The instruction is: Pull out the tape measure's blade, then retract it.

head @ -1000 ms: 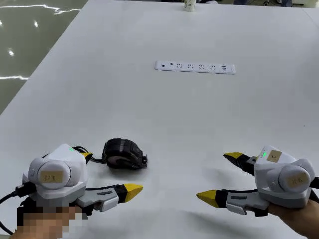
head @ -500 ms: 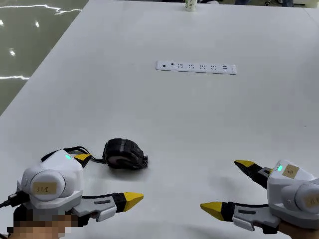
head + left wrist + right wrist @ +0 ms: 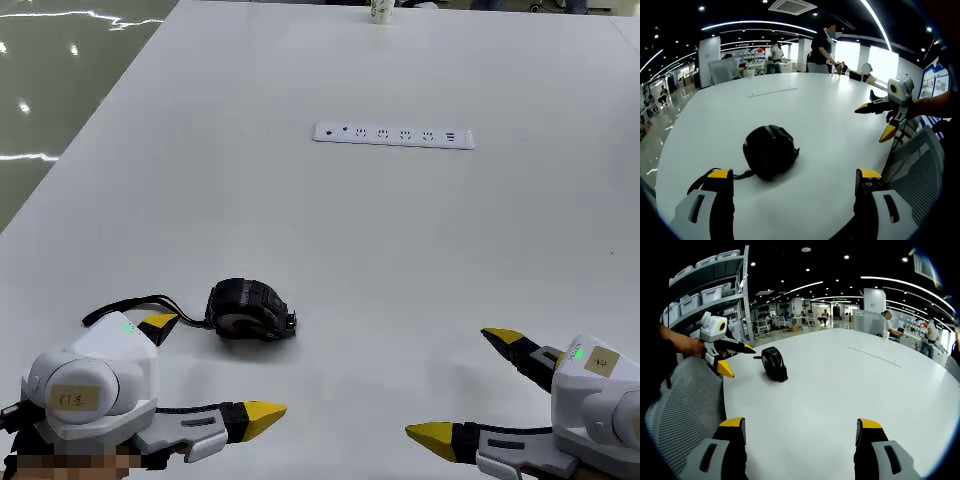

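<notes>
white worktop (image 3: pixel 400 230) ran long and mostly bare, with a power strip (image 3: pixel 392 135) well off at the far side and a busy open office behind it. the tape measure (image 3: pixel 248 309) sat at the near left of the worktop, a dark rounded case that seemed to stand on its narrow edge with a broad face turned to the person. its long axis ran roughly across the worktop, side to side. a small nub low at its right end looked like the blade's hook, so the mouth probably pointed right, while a black strap (image 3: pixel 130 305) trailed off to the left. the left gripper (image 3: pixel 212 366) was clearly the nearer one, fingers spread wide and empty, its far finger just beside the strap, and in the left gripper view the case lay straight ahead, beyond the two tips and not touching either. the right gripper (image 3: pixel 465 385) hung well apart across bare worktop, fingers also spread and holding nothing, on the side the hook seemed to face. that suggested left for the case and right for the blade end, though the hook was too small to be sure.
</notes>
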`<move>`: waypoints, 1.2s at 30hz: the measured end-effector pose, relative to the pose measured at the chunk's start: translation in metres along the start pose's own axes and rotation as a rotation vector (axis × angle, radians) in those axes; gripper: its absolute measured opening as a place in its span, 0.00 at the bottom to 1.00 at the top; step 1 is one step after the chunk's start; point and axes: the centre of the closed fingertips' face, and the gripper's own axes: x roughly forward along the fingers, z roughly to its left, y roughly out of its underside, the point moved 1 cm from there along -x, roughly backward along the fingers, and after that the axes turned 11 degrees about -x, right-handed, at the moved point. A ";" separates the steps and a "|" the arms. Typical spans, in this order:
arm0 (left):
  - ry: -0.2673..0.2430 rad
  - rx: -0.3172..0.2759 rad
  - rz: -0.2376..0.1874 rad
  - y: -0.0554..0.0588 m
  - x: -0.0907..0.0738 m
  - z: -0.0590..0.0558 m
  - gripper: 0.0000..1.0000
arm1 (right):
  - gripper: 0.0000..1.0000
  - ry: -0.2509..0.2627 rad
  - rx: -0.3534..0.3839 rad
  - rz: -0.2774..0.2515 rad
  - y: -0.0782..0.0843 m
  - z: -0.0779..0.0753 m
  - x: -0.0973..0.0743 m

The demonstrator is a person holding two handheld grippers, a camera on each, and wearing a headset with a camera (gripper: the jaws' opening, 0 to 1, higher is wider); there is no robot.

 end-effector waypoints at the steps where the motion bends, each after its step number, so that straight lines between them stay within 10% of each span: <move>1: 0.001 -0.003 -0.002 0.000 0.000 0.000 0.99 | 0.92 0.003 0.000 -0.002 0.000 0.000 0.000; 36: 0.021 -0.012 -0.027 -0.005 -0.004 0.000 0.97 | 0.99 0.054 0.038 -0.038 0.001 -0.008 -0.012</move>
